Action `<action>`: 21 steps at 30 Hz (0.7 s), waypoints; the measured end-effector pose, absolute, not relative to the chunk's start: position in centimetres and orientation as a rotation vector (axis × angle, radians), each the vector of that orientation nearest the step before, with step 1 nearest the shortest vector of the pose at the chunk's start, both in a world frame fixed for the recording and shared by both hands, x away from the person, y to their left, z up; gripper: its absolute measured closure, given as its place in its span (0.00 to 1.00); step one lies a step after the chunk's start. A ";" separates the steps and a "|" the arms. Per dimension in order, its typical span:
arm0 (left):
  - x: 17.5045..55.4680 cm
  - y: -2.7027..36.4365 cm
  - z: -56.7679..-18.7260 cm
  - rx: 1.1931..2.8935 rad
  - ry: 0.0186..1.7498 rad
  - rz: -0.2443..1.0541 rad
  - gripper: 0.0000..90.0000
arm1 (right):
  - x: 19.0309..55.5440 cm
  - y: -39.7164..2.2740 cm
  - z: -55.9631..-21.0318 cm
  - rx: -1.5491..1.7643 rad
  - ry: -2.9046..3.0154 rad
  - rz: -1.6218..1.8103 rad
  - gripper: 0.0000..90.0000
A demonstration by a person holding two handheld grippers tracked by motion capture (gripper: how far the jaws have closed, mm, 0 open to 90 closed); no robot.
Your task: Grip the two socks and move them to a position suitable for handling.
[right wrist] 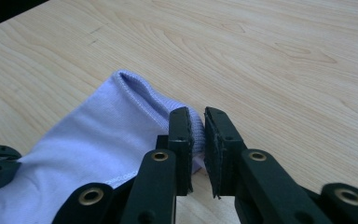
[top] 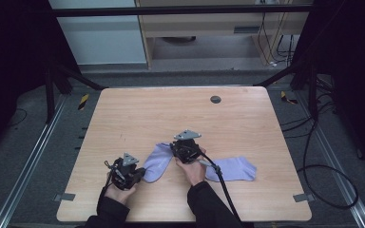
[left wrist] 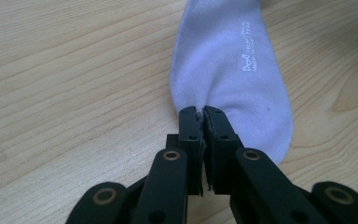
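Mid-fold on the worktop: left gripper fingers pinching lilac sock toe, right gripper fingers slightly parted around cuff; next, likely full release.

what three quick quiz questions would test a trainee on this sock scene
1. True or false: the left tongs are clamped on the toe end of a lilac sock.
2. How many socks lie on the table? A one, B two, C three.
3. Which end of that sock sits at the right tongs?

Key: 1 true. 2 B; the second sock lies right of the hands. 3 the ribbed cuff.
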State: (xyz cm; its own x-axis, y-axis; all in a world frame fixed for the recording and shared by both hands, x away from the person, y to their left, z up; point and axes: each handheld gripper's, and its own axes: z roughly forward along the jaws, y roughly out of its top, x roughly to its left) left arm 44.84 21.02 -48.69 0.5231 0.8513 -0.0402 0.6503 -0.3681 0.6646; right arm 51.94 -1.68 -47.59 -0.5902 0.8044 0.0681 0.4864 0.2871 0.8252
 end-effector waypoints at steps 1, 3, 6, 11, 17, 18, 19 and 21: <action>44.8 21.0 -48.7 2.133 1.216 0.413 0.95 | 52.0 -1.7 -47.7 1.169 2.202 1.207 0.89; 44.8 21.0 -48.7 2.119 1.222 0.419 0.93 | 52.2 -1.7 -47.8 1.170 2.192 1.198 0.86; 44.8 21.2 -48.6 2.107 1.225 0.427 0.83 | 52.3 -1.9 -47.7 1.146 2.181 1.192 0.79; 44.5 21.6 -48.0 2.055 1.241 0.471 0.75 | 52.4 -2.6 -47.2 1.165 2.178 1.203 0.74; 43.8 21.7 -47.7 2.051 1.251 0.485 0.74 | 52.7 -3.0 -47.9 1.182 2.256 1.093 0.70; 43.9 21.7 -47.8 2.054 1.252 0.483 0.75 | 52.9 -3.1 -48.1 1.192 2.265 1.079 0.70; 43.9 21.6 -47.9 2.059 1.255 0.485 0.75 | 52.9 -3.2 -48.4 1.215 2.270 1.070 0.70; 44.0 21.5 -48.1 2.069 1.258 0.477 0.76 | 53.2 -3.4 -48.9 1.237 2.279 1.052 0.71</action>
